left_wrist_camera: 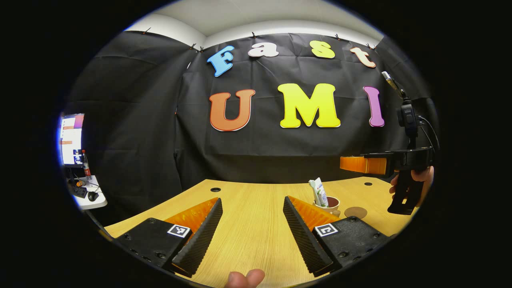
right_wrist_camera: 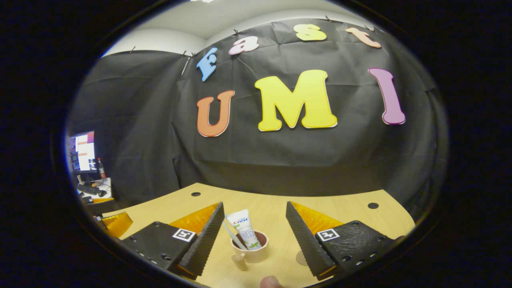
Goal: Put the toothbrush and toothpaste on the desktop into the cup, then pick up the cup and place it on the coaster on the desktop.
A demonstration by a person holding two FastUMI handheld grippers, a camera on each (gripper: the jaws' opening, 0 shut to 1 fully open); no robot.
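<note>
Toothpaste (right_wrist_camera: 245, 230) and toothbrush (right_wrist_camera: 234, 239) stand in the cup (right_wrist_camera: 251, 248), which sits between the right gripper (right_wrist_camera: 254, 234) jaws, spread wide; next, close on it for the coaster (right_wrist_camera: 301, 258) (left gripper (left_wrist_camera: 253, 218) jaws wide, empty).

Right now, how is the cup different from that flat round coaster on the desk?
The cup stands tall with a handle; the coaster is a flat disc. The cup holds the toothpaste and toothbrush; the coaster carries nothing. In the right gripper view the cup sits between the open jaws, the coaster beside them. Both rest on the desk.
</note>
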